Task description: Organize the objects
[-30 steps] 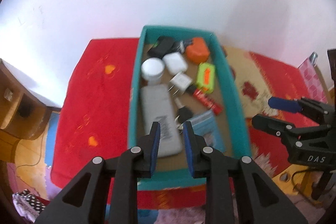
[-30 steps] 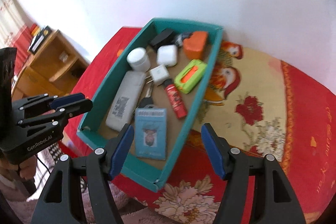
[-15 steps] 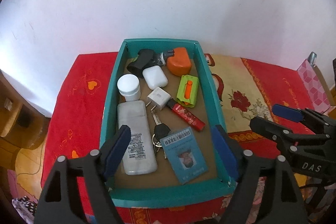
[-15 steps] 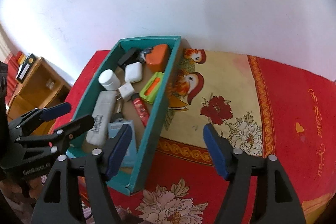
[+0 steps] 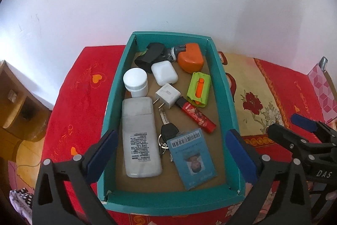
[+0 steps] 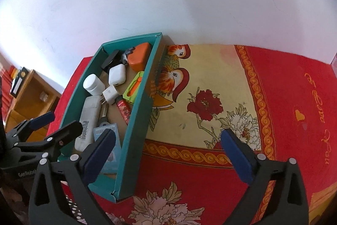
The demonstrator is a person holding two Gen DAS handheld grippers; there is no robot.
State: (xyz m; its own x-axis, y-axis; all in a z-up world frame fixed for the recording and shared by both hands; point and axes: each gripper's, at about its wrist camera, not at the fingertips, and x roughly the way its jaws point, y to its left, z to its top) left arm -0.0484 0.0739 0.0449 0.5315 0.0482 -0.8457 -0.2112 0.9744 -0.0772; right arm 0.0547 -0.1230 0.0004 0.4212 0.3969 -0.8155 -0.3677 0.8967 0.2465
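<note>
A teal cardboard box (image 5: 223, 85) sits on the red cloth against the wall. In it lie a white remote-like slab (image 5: 140, 136), a white jar (image 5: 135, 81), a white earbud case (image 5: 164, 73), a charger plug (image 5: 167, 95), an orange case (image 5: 190, 57), a green cutter (image 5: 199, 86), a red lighter (image 5: 198, 117), a key (image 5: 168, 130) and a blue ID card (image 5: 192, 157). My left gripper (image 5: 169, 140) hovers over the box's near end, its jaws opening and straddling both side walls, nothing pinched. My right gripper (image 6: 168, 136), jaws also opening, hangs empty over the cloth right of the box (image 6: 139, 111).
A red and cream floral cloth (image 6: 210, 102) covers the surface, and a white wall rises right behind the box. A wooden shelf unit (image 5: 12, 102) stands lower left. A pink patterned box (image 5: 322, 88) stands at the far right edge.
Both grippers' jaws have spread from narrow to wide. The left gripper has centred over the box. The right gripper has swung right, so the box now lies to its left.
</note>
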